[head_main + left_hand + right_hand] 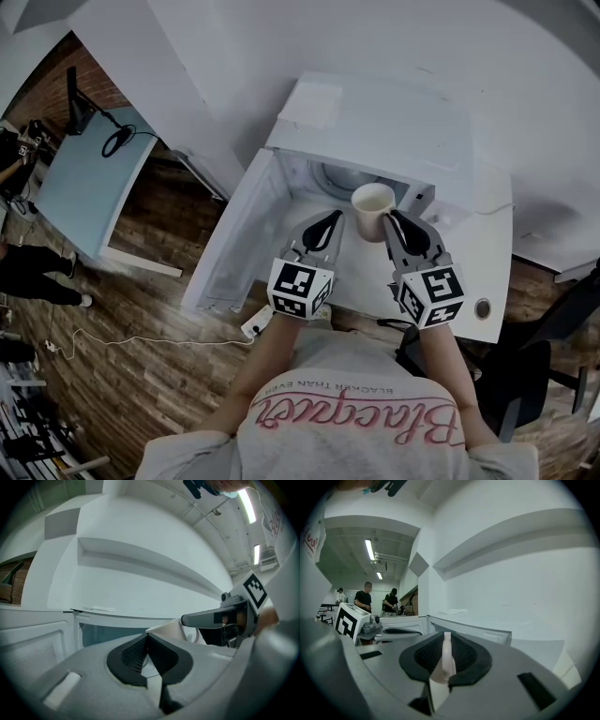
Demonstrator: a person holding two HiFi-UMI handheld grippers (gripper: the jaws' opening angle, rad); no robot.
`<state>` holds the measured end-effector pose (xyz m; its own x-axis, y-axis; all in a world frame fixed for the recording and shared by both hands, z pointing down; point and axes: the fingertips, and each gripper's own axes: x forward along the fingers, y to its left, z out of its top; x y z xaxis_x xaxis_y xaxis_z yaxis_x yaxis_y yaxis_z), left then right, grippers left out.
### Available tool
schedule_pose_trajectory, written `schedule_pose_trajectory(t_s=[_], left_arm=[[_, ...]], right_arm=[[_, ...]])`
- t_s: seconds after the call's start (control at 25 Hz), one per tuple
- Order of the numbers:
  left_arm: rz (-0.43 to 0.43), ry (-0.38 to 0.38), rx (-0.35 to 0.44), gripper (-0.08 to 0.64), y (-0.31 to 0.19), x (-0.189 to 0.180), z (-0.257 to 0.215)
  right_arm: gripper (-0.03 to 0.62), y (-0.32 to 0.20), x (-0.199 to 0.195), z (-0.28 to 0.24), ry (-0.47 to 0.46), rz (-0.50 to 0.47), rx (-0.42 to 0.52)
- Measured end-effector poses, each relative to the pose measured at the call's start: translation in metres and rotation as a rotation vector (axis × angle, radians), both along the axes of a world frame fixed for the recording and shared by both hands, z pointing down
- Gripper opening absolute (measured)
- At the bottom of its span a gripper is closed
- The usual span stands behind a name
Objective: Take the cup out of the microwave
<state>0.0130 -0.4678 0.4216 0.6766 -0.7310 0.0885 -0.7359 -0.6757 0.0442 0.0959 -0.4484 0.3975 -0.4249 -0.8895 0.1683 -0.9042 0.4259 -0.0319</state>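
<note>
A white cup [373, 210] hangs in the air in front of the open white microwave [375, 122], outside its cavity. My right gripper [393, 222] is shut on the cup's edge; in the right gripper view a thin white strip of the cup [446, 656] is pinched between the black pads. My left gripper [332, 221] is just left of the cup, shut and holding nothing. In the left gripper view the cup [171, 630] shows behind the closed jaws, with the right gripper [220, 618] beside it.
The microwave door [230, 246] hangs wide open to the left. The microwave stands on a white table [492, 281] against a white wall. A light blue table [89, 178] stands at far left, a black chair [525, 375] at lower right. People [363, 597] stand far off.
</note>
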Motion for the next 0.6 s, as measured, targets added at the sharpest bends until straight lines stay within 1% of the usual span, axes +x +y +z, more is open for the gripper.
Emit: schedule_pose_trajectory(t_s=[0.16,0.32,0.6], left_arm=[[0.0,0.004,0.011,0.005,0.002,0.001,-0.004],[0.004,0.001,0.039,0.005,0.004,0.005,-0.013],[0.023,0.013,0.076,0.005,0.006,0.014,-0.031]], right_arm=[[0.054,0.008,0.005,-0.012,-0.006,0.003,0.028],[0.054,0.017,0.009,-0.024,-0.01,0.004,0.061],[0.054,0.023,0.017,-0.033,-0.049,0.013,0.078]])
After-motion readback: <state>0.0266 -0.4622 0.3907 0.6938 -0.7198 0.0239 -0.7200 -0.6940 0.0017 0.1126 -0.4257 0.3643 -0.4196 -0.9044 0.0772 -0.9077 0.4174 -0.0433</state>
